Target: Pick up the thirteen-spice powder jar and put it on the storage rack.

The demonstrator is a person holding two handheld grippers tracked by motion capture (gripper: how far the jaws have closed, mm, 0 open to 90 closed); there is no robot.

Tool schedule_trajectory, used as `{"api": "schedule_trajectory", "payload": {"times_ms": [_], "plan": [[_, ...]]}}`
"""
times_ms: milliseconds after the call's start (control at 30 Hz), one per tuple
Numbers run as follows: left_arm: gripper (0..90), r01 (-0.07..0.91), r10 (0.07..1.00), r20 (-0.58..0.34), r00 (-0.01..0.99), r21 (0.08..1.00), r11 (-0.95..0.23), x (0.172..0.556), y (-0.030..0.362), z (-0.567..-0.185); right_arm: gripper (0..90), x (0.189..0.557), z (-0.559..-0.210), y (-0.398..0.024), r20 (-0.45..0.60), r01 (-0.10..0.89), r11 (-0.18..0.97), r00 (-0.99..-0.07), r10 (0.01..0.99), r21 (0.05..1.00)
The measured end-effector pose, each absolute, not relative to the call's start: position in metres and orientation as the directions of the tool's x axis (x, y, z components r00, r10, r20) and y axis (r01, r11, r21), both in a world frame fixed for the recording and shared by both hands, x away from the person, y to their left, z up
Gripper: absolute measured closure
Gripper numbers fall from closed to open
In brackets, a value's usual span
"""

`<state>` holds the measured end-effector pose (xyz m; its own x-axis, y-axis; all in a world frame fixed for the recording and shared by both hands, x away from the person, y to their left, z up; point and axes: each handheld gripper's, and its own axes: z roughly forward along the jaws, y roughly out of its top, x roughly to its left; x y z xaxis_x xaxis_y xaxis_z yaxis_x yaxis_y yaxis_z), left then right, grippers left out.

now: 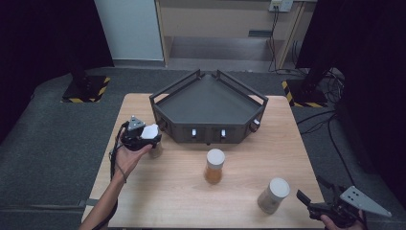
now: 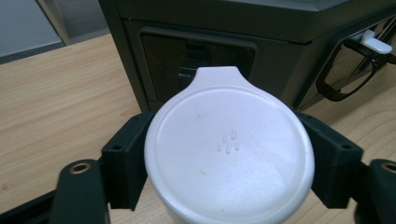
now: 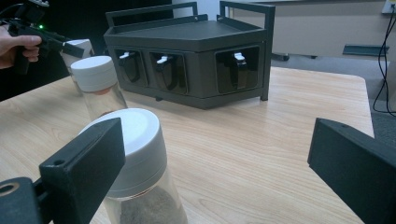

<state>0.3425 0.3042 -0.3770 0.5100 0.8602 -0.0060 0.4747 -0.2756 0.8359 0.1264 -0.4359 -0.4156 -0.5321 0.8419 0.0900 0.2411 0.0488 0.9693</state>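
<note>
A: Left gripper: how do its jaws stand?

B: Clamped on a jar. The black pads press its white lid from both sides, at nine and three o'clock of the lid in the left gripper view. The jar stands on the table, just at eight o'clock of the rack.

A: And the right gripper?

B: Jaws wide apart, nothing between them. It sits off the table's corner at five o'clock in the high view, in the right hand.

A: What's near it?

B: A second jar, white lid, brown contents, at nine o'clock of that gripper, close but apart. A third jar stands mid-table, at six o'clock of the rack.

A: The rack itself?

B: Dark, angular, at the table's twelve o'clock edge, with small white handles on its front.
</note>
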Motion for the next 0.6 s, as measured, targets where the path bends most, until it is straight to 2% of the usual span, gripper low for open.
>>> {"api": "schedule_trajectory", "payload": {"times_ms": [67,600], "plan": [[30.2,0.473,0.858,-0.002,0.514,0.835,-0.282,0.3424,0.3039,-0.3763,4.6,0.1263,-0.4156,-0.4358,0.090,0.241,0.049,-0.531,0.842,0.969],[30.6,0.459,0.841,0.000,0.542,0.838,-0.296,0.3400,0.3076,-0.3752,4.7,0.1265,-0.4157,-0.4358,0.088,0.240,0.050,-0.531,0.843,0.969]]}}
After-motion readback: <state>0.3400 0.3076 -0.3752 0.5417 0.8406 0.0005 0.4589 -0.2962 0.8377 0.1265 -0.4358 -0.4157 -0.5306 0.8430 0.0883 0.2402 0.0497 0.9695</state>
